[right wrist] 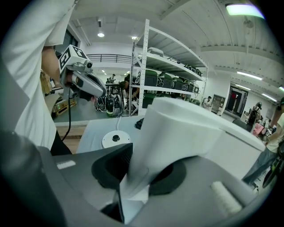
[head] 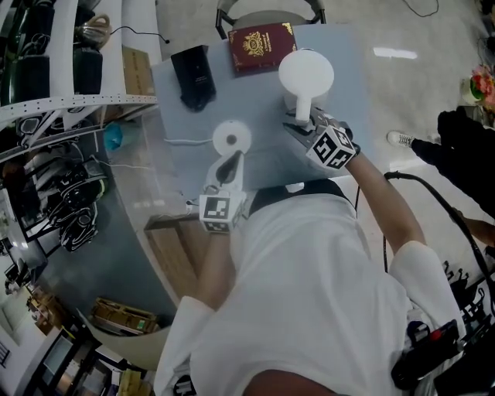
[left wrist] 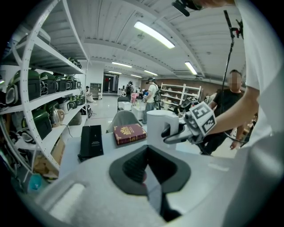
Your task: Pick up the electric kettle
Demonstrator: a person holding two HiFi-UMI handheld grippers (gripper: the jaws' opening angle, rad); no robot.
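The white electric kettle stands at the table's far right, next to a red book. My right gripper is shut on the kettle's handle, which fills the gap between its jaws in the right gripper view. From the left gripper view the kettle and that right gripper show side on. I cannot tell whether the kettle's bottom touches the table. The round white kettle base lies mid-table with its cord running left. My left gripper hovers just in front of the base, jaws together and holding nothing.
A red book and a black box lie at the far edge of the grey table. Shelves with dark kettles stand to the left. A chair is behind the table. A person stands at the right.
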